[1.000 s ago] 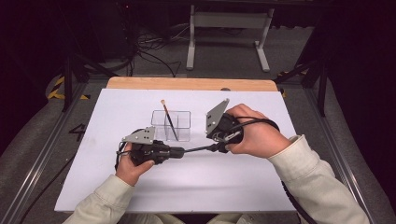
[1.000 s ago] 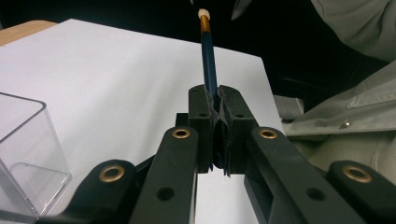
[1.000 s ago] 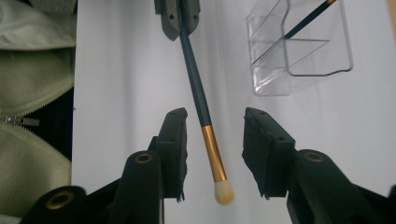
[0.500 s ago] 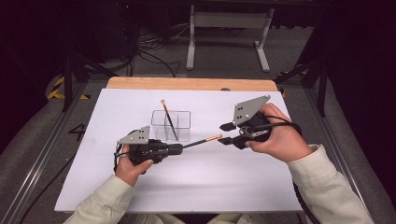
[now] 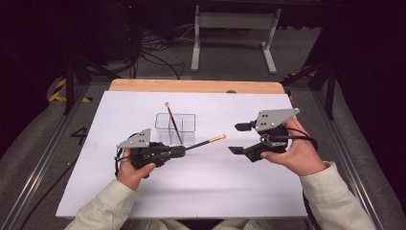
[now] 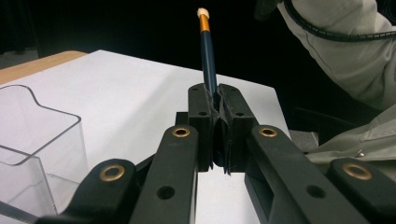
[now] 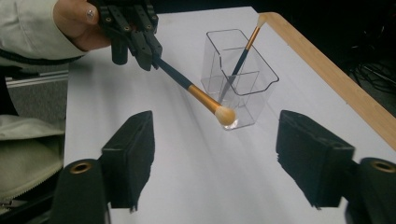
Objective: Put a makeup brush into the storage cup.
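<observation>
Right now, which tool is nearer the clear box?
Left. The left tool sits just in front of the box, clamping a brush; the right tool hangs open, well off to its right.

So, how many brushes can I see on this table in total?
2. One brush stands tilted inside the clear holder. The other brush is clamped in the left gripper, its bristles toward the open right gripper. None seems hidden.
</observation>
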Tool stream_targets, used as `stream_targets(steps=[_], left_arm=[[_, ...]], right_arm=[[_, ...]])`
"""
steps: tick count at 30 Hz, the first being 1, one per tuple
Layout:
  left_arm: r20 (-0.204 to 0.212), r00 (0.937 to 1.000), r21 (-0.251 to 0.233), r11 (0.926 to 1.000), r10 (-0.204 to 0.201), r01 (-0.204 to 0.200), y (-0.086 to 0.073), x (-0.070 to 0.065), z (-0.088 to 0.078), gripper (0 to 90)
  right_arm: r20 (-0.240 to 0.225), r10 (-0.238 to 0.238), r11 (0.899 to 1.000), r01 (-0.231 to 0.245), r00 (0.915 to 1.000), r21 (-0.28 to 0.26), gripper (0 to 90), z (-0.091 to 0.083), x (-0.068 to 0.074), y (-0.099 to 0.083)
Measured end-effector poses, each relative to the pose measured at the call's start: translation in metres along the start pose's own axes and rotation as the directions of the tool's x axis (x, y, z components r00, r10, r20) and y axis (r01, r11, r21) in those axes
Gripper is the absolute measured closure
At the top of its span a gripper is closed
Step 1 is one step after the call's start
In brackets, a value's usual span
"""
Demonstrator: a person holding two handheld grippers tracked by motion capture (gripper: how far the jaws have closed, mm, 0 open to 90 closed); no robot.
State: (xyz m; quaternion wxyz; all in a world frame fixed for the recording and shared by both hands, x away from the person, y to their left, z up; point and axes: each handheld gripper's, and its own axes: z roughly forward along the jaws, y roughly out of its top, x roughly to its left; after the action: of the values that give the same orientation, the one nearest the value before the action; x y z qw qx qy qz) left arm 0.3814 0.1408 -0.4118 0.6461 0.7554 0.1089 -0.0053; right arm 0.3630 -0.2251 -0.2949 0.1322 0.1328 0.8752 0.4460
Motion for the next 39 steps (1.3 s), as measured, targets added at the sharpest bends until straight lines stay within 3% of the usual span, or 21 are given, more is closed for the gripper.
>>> stream_targets(steps=[4, 8, 17, 23, 36, 39], left_arm=[[0.002, 1.0000, -0.002, 1.0000, 0.002, -0.002, 0.001, -0.001, 0.000, 84.3], [0.002, 1.0000, -0.001, 1.0000, 0.003, -0.003, 0.001, -0.002, 0.000, 84.4], [-0.007, 0.9998, -0.007, 0.9998, 0.019, -0.019, 0.002, -0.002, -0.002, 84.3], [-0.015, 0.9997, -0.021, 0.9996, 0.020, -0.020, 0.004, -0.003, -0.004, 84.3], [-0.029, 0.9988, -0.054, 0.9976, 0.041, -0.042, 0.004, -0.004, -0.004, 84.3], [-0.035, 0.9981, -0.058, 0.9969, 0.051, -0.053, 0.003, -0.005, -0.004, 84.3]], right_arm=[[0.006, 0.027, 0.998, -0.027, 0.9996, -0.065, 22.4, 0.000, 0.001, -0.012], [0.013, 0.064, 0.989, -0.062, 0.9979, -0.135, 19.6, 0.003, 0.000, -0.024], [0.022, 0.115, 0.976, -0.109, 0.9931, -0.191, 19.6, 0.003, 0.000, -0.045], [0.018, 0.146, 0.952, -0.135, 0.9892, -0.276, 17.4, 0.005, 0.000, -0.056], [0.004, 0.178, 0.934, -0.167, 0.9841, -0.317, 18.7, 0.016, -0.001, -0.064], [-0.006, 0.188, 0.924, -0.179, 0.9822, -0.338, 19.5, 0.021, -0.003, -0.066]])
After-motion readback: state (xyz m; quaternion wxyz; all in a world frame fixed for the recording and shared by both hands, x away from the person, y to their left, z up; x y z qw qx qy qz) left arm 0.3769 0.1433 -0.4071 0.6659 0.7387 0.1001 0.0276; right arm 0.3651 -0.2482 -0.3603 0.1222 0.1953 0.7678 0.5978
